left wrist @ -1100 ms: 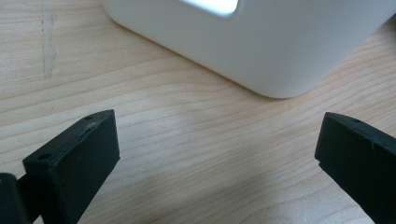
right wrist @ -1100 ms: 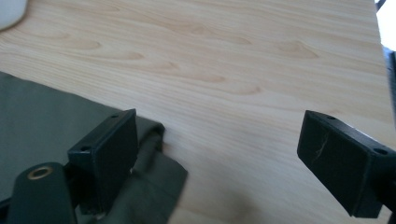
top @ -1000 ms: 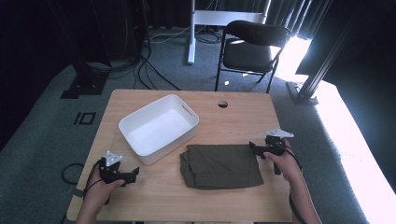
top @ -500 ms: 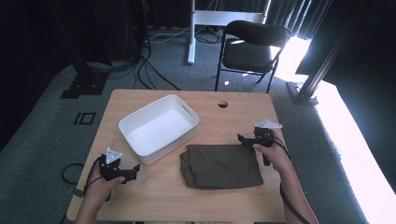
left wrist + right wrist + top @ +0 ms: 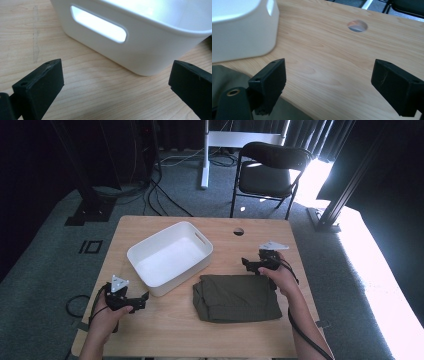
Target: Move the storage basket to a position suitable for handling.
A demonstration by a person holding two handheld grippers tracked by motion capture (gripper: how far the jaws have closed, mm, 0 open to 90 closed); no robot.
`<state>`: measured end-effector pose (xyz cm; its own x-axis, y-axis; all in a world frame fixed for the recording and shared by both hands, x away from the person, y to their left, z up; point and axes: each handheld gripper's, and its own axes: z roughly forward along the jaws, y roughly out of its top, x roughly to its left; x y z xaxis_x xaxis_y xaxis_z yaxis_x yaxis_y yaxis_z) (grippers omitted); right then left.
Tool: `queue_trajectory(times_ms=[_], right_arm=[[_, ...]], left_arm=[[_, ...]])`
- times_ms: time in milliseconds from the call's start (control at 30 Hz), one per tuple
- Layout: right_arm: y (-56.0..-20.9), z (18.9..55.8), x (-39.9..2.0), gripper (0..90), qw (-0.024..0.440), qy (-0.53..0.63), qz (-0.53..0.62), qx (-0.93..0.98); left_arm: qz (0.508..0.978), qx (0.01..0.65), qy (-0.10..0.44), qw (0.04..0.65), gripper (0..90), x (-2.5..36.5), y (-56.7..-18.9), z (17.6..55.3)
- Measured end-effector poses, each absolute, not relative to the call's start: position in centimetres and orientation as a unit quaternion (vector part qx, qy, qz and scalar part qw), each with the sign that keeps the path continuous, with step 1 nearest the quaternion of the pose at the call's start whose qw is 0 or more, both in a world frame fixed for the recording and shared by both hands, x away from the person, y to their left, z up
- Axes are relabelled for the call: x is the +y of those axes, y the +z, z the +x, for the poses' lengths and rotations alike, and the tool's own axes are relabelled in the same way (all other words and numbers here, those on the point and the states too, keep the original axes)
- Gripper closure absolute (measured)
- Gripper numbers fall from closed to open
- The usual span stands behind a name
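A folded olive-green cloth (image 5: 236, 297) lies flat on the wooden table (image 5: 260, 232), right of a white plastic bin (image 5: 170, 257). My right gripper (image 5: 247, 263) hovers just above the cloth's far right corner, open, with nothing between its jaws; the cloth's edge (image 5: 227, 75) shows at the lower left of the right gripper view. My left gripper (image 5: 144, 298) rests near the front left of the table, open and empty, pointing at the bin's near wall with its handle slot (image 5: 98, 24).
A round cable hole (image 5: 238, 231) sits in the table's far side, also seen in the right gripper view as the hole (image 5: 357, 25). A black folding chair (image 5: 267, 172) stands beyond the table on grey carpet with cables. Bright light falls at the right.
My right gripper has moved left and away from me, from beside the cloth's right edge to above its far right corner. The left gripper has stayed put.
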<state>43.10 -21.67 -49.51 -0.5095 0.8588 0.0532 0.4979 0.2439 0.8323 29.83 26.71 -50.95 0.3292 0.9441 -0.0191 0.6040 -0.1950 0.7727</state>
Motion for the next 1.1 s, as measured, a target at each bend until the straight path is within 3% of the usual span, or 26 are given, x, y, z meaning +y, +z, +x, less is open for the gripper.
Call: queue_trajectory(times_ms=[1100], right_arm=[[-47.8,48.2,-10.0,13.4,0.209,0.449,0.385,0.779]], left_arm=[[0.721,0.507,0.245,0.404,1.1,26.5,-46.8,30.0]])
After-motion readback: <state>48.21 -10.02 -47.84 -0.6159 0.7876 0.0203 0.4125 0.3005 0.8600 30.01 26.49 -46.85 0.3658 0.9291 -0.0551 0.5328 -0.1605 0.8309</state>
